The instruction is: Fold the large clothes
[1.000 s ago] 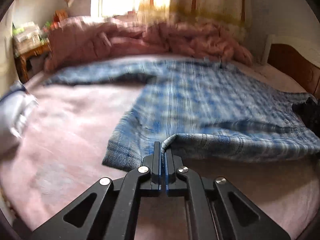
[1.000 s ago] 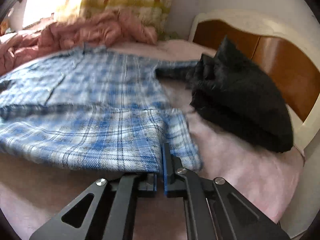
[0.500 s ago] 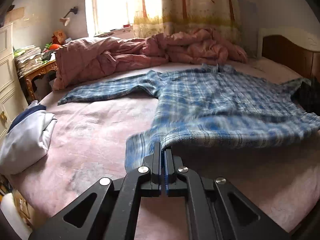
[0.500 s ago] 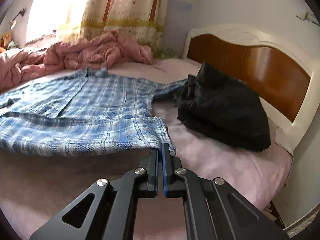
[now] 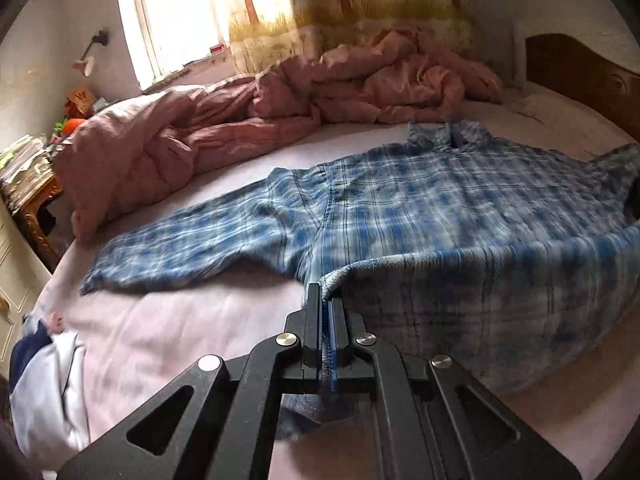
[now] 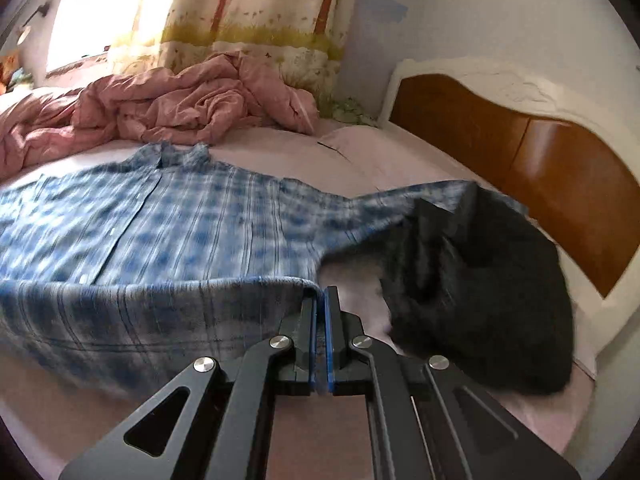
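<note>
A blue plaid shirt [image 5: 420,204] lies spread on the pink bed sheet [image 5: 192,320], collar toward the far side and one sleeve stretched out to the left. My left gripper [image 5: 326,300] is shut on the shirt's near hem corner, and the cloth hangs from it above the sheet. In the right wrist view the same shirt [image 6: 160,216] fills the left half. My right gripper [image 6: 320,294] is shut on the other hem corner. The hem is raised between both grippers and folds over the shirt's lower part.
A crumpled pink duvet [image 5: 248,120] lies along the far side. A black garment [image 6: 480,292] sits on the right by the wooden headboard [image 6: 540,168], over the shirt's right sleeve. A white and navy garment [image 5: 44,392] lies at the bed's left edge, beside a cluttered side table [image 5: 28,176].
Both grippers have lifted the shirt's hem and carried it toward the collar. More of the lower shirt now hangs off the sheet, showing its underside.
</note>
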